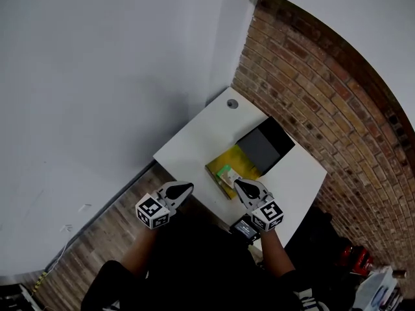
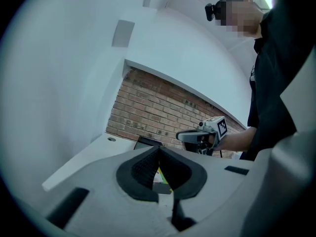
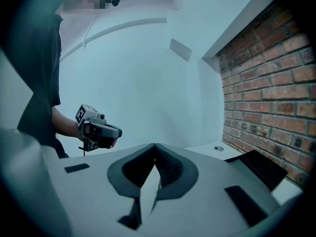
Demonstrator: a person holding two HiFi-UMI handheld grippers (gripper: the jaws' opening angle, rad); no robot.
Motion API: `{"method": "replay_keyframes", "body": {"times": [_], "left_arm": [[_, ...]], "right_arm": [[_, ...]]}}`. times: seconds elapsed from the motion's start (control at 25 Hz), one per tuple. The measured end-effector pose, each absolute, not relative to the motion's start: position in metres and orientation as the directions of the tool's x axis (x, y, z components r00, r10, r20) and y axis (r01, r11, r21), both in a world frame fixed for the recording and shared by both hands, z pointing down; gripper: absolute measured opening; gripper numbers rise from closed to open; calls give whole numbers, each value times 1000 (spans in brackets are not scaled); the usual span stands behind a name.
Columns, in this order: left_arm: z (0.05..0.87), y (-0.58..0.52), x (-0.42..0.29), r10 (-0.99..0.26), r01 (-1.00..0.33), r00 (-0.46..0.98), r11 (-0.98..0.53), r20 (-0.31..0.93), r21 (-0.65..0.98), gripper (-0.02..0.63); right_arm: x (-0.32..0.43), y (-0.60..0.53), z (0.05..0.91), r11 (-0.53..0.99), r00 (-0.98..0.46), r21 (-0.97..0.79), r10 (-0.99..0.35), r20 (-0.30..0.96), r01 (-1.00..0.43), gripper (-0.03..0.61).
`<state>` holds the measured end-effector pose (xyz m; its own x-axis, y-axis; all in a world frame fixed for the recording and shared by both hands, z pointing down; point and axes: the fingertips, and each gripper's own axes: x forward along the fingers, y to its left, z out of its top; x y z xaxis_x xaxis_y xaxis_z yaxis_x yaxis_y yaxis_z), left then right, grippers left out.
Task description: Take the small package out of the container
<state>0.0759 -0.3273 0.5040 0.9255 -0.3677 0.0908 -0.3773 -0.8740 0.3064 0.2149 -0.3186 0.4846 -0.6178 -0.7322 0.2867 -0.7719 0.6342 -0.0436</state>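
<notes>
Small package (image 1: 224, 172): white with green print, lying on the yellow panel (image 1: 237, 160) at the near end of the container (image 1: 262, 149), close to the counter's (image 1: 194, 141) near edge. Nothing is gripping it.

Left gripper (image 1: 189, 186): held over the near edge, left of the package and apart from it. Fingers together, nothing between them.

Right gripper (image 1: 237, 182): over the near edge, tip just beside the package's right side; contact cannot be judged. Fingers together, empty.

Container: dark grey inside, black rim, lying towards the counter's right edge beside the brick wall (image 1: 324, 109).

Round grommet (image 1: 232, 103): at the counter's far corner.
</notes>
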Motion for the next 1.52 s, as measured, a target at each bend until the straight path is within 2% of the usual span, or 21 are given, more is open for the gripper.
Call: {"method": "replay_keyframes", "body": {"times": [0.28, 0.36, 0.52, 0.84, 1.08, 1.52], "left_arm": [[517, -346, 76, -373, -386, 922, -857, 104, 341, 15], [515, -351, 81, -363, -375, 926, -865, 99, 333, 15], [515, -346, 85, -355, -366, 930, -869, 97, 332, 15], [523, -335, 79, -360, -375, 927, -867, 109, 327, 15], [532, -325, 65, -385, -403, 915, -848, 125, 344, 15], [539, -323, 51, -410, -433, 901, -833, 142, 344, 15]], "right_arm": [[235, -350, 492, 601, -577, -11, -762, 293, -799, 13], [239, -359, 496, 604, -572, 6, -757, 318, -797, 63], [241, -366, 513, 619, -572, 10, -730, 374, -785, 95], [236, -378, 571, 683, -557, 18, -610, 563, -730, 212], [230, -377, 612, 724, -517, 45, -533, 670, -688, 255], [228, -388, 647, 744, -468, 63, -481, 741, -665, 307]]}}
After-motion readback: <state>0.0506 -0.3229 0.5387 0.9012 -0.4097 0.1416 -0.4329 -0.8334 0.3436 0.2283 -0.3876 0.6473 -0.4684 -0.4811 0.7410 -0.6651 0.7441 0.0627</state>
